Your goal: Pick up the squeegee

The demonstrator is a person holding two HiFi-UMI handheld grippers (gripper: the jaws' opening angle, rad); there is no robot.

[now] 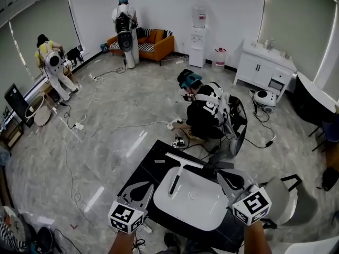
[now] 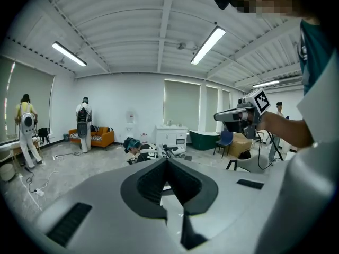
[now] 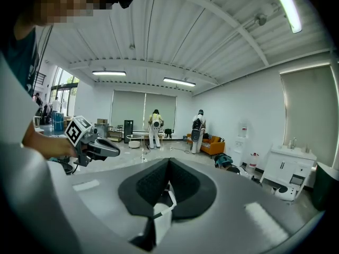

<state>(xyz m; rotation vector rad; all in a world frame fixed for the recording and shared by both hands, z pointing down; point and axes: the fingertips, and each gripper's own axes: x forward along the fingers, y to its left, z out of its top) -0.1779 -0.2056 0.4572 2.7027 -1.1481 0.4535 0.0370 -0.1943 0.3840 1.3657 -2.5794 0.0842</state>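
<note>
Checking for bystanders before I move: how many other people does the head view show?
3: one in yellow at far left, one standing by the orange sofa, one crouching beyond the white sink. More may stand outside this view.

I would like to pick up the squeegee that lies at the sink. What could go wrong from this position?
1. The left claw and the right claw are both shut. If they arrive like this, they would likely push the squeegee instead of gripping it.
2. The squeegee lies with its blade at the far rim and its handle reaching into the sink. A nudge may slide it further down into the bowl.
</note>
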